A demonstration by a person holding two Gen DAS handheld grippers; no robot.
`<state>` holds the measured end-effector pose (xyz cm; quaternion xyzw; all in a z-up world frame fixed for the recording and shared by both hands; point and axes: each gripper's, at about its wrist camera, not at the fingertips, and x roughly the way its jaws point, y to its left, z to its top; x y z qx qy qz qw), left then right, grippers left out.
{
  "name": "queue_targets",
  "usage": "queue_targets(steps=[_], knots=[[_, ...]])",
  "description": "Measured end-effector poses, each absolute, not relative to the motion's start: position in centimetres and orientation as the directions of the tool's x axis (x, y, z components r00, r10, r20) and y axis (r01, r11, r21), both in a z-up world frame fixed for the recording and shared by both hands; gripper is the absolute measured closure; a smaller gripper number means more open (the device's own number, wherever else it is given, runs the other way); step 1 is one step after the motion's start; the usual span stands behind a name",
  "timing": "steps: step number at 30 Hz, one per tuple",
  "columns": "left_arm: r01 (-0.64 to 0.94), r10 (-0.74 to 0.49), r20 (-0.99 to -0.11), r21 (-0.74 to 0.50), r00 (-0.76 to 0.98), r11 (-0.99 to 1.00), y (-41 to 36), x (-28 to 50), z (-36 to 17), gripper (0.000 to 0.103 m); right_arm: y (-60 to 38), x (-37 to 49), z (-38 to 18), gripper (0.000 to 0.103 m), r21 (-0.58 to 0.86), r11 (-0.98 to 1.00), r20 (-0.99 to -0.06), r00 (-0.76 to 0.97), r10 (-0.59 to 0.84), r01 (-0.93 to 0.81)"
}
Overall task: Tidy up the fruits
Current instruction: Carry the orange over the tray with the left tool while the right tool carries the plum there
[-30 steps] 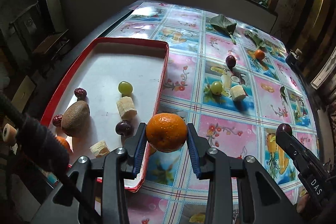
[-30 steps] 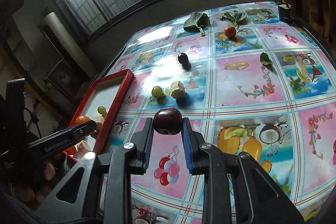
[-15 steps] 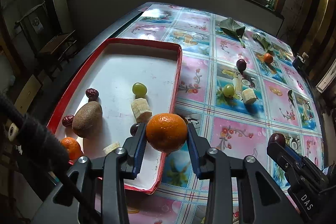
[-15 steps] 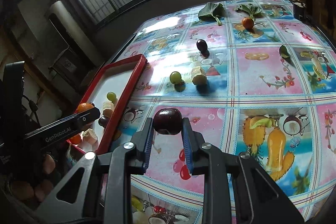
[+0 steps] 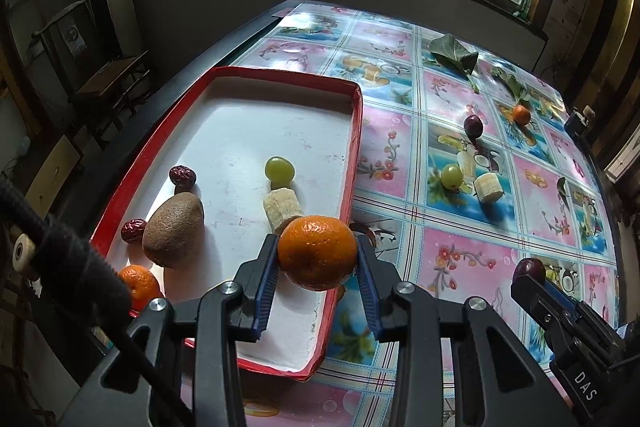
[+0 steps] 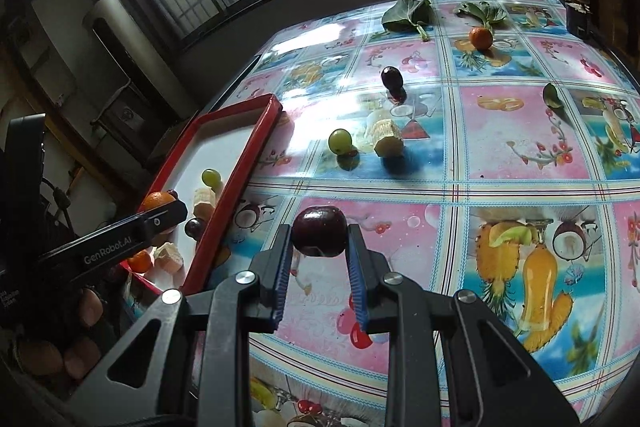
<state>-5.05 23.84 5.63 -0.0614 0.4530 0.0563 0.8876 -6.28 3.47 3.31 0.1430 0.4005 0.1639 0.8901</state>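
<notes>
Patterned worktop (image 5: 460, 259), red tray (image 5: 356, 131) at left. Left tool (image 5: 317, 263) clamping orange (image 5: 316, 253) over tray's near right rim; right tool (image 6: 319, 249) pinching plum (image 6: 319, 231), tray well leftward.

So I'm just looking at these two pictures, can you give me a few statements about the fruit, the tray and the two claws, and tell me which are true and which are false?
1. The left gripper is shut on an orange. True.
2. The right gripper is empty. False: it is shut on a dark plum.
3. A kiwi lies in the red tray. True.
4. All green grapes are in the tray. False: one green grape lies on the tablecloth.
5. The tray is empty. False: it holds several fruits.
</notes>
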Motion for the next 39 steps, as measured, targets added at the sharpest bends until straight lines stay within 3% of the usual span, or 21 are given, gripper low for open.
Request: queue_targets(steps=[16,23,32,39], knots=[[-0.200,0.045,-0.818,-0.087,0.574,0.976,26.8,-4.0,5.3,0.066,5.7,-4.6,2.9,0.074,0.380,0.900,-0.680,0.594,0.429,-0.214],[-0.283,0.038,-0.821,-0.152,0.569,0.947,31.5,-2.8,5.5,0.066,7.9,-3.0,3.5,0.074,0.362,0.893,-0.676,0.584,0.449,-0.268],[-0.371,0.046,-0.845,-0.184,0.532,0.910,36.3,0.9,5.0,0.066,13.3,1.5,5.1,0.074,0.356,0.855,-0.660,0.547,0.515,-0.377],[-0.378,0.028,-0.866,-0.189,0.499,0.906,36.7,3.7,3.7,0.066,18.5,6.3,4.1,0.074,0.322,0.849,-0.713,0.483,0.509,-0.419]])
